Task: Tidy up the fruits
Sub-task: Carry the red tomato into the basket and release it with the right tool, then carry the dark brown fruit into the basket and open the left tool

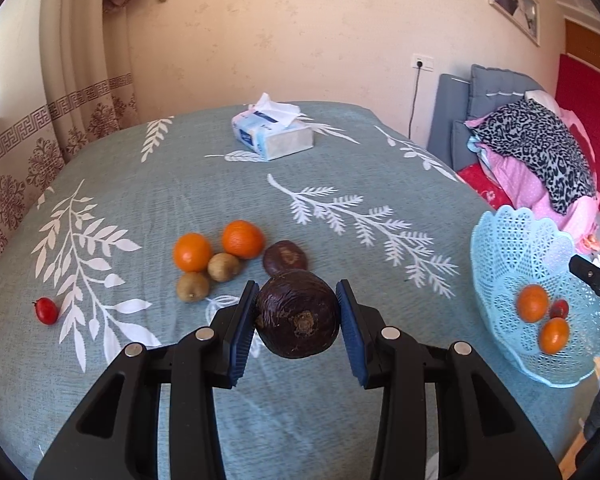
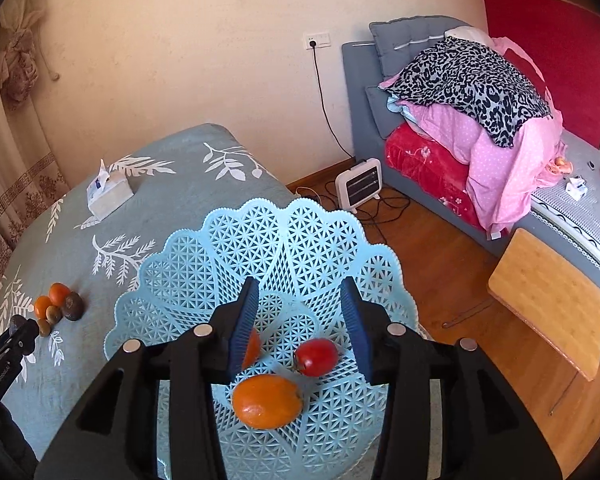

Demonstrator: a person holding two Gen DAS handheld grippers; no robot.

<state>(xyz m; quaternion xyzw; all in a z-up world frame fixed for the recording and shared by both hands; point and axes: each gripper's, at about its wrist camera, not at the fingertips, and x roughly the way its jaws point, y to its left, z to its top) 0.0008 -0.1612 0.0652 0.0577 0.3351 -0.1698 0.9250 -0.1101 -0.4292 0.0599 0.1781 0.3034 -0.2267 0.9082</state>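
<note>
My left gripper [image 1: 298, 296] is shut on a dark purple fruit [image 1: 298, 320], held a little above the leaf-patterned tablecloth [image 1: 340, 168]. Beyond it lie a second dark fruit [image 1: 286, 258], two oranges [image 1: 192, 252], two brown kiwis [image 1: 224, 267] and, far left, a small red tomato [image 1: 46, 310]. The light-blue lattice basket [image 2: 300, 232] stands at the table's right edge. My right gripper [image 2: 300, 292] hangs open over it, nothing between its pads. Below lie a red tomato [image 2: 316, 356], an orange [image 2: 267, 401] and another orange [image 2: 253, 350] partly hidden by a finger.
A tissue box [image 1: 272, 132] sits at the table's far side. To the right of the table are a wooden floor with a small heater [image 2: 359, 182] and cables, a bamboo stool [image 2: 548, 300], and a bed piled with bedding [image 2: 460, 92].
</note>
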